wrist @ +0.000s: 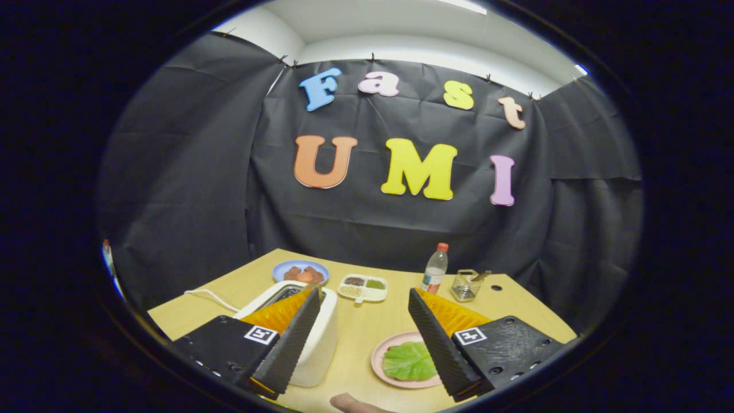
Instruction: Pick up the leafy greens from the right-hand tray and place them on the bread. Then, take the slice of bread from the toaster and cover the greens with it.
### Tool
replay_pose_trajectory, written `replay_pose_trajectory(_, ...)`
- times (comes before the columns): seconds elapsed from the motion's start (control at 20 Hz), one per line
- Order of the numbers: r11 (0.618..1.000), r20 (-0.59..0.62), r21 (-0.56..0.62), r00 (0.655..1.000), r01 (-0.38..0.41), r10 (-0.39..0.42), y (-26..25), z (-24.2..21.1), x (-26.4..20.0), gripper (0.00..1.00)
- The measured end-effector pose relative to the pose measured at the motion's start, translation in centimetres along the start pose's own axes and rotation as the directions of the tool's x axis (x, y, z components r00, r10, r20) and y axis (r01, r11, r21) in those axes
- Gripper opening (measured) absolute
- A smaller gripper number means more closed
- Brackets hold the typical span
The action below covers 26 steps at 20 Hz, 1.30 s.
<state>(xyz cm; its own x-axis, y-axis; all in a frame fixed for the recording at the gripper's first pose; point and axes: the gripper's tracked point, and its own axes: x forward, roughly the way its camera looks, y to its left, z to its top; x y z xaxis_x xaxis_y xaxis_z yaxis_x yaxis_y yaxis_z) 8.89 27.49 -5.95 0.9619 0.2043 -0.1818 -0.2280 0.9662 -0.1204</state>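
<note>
My gripper [364, 298] hangs open above the wooden table [367, 332], with nothing between its fingers. The leafy greens [408, 361] lie on a pink plate [379, 357] just inside my right finger [438, 344], which covers the plate's right part. A white toaster [316, 338] stands under my left finger [289, 344]; its slot [284, 293] shows at the top, and I cannot make out bread in it. The bread that takes the greens is hidden from me.
Further back on the table are a blue plate of reddish food [300, 271], a white divided dish [363, 287], a bottle with a red cap [435, 268] and a small wire basket [465, 285]. The toaster's cord [209, 295] runs left. A fingertip [351, 404] shows at the near edge.
</note>
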Motion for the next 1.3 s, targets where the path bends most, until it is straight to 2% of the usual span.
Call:
replay_pose_trajectory(0.25,0.999,-0.126,0.038,0.992,-0.002,0.006,2.9,-1.4,3.9,0.96)
replay_pose_trajectory(0.45,0.995,-0.236,0.086,0.971,0.047,-0.025,4.0,-3.2,7.1,0.96)
replay_pose_trajectory(0.6,0.995,-0.293,0.092,0.956,0.037,-0.009,5.5,-4.4,8.6,0.96)
replay_pose_trajectory(0.75,0.996,-0.311,0.082,0.950,0.037,-0.010,5.8,-5.1,9.3,0.79)
replay_pose_trajectory(0.8,0.996,-0.331,0.087,0.944,0.030,0.000,6.3,-5.4,9.3,0.77)
replay_pose_trajectory(0.95,0.995,-0.339,0.095,0.941,0.035,-0.001,6.4,-5.7,9.6,0.52)
replay_pose_trajectory(1.1,0.996,-0.348,0.085,0.937,0.007,0.023,7.1,-5.8,9.3,0.18)
replay_pose_trajectory(1.15,0.995,-0.352,0.096,0.936,0.004,0.030,7.3,-5.6,9.1,0.18)
replay_pose_trajectory(1.2,0.995,-0.348,0.099,0.937,0.009,0.026,7.1,-5.5,8.8,0.12)
replay_pose_trajectory(1.3,0.995,-0.319,0.094,0.948,0.017,0.014,7.0,-4.2,8.3,0.12)
